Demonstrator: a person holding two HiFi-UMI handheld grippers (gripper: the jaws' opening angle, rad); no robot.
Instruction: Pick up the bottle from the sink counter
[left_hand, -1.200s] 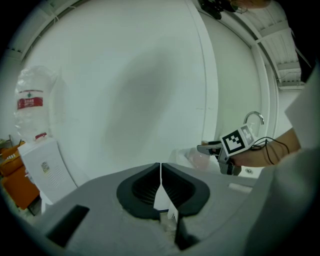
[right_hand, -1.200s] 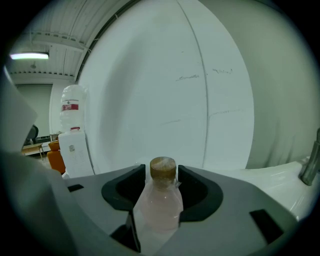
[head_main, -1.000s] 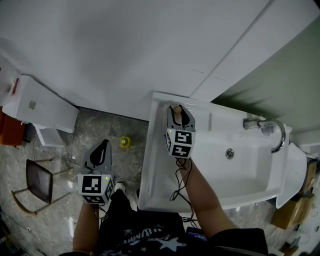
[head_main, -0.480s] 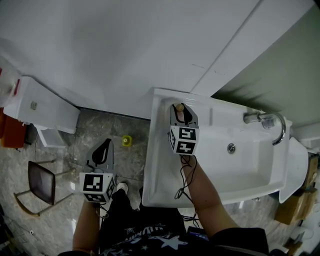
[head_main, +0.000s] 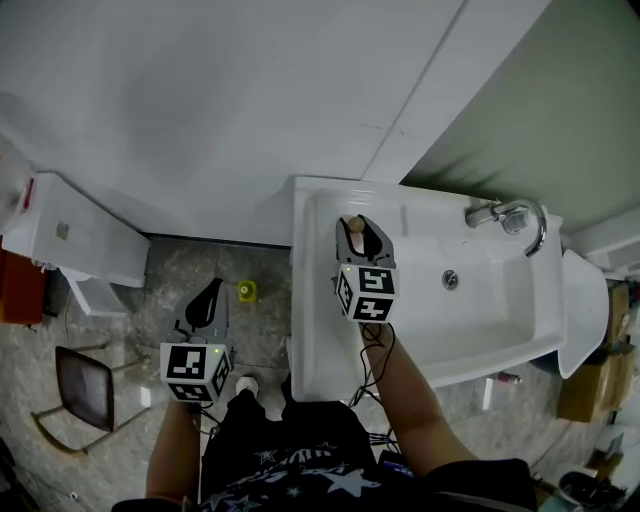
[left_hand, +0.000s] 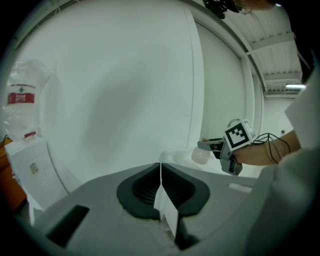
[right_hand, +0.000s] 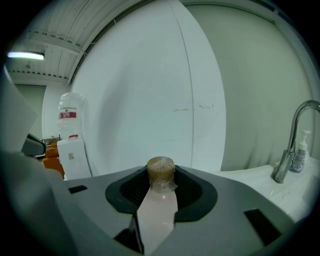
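At the far left of the head view a white water dispenser (head_main: 75, 235) stood against the wall, with a chair (head_main: 78, 385) below it on the mottled floor (head_main: 150, 300). Right of the chair, in the lower left, the left tongs (head_main: 207, 297) hung over the floor with their jaws pressed together and nothing between them; the left gripper view showed the two pads meeting along one line. Just right of their tip a small yellow object (head_main: 246, 290) lay on the floor, near the sink's edge. Around the centre of the frame the right tongs (head_main: 360, 232) were clamped on the bottle (head_main: 352, 222), a pale, pinkish one with a tan cap. It stood upright between the jaws with its cap above them, over the upper-left corner of the white tabletop (head_main: 320, 330). Whether its base was clear of that surface could not be told. Further right lay the basin (head_main: 490, 310), and at its upper right the curved metal faucet (head_main: 510, 215), with a small pump bottle (right_hand: 301, 145) just beside it in the right gripper view.
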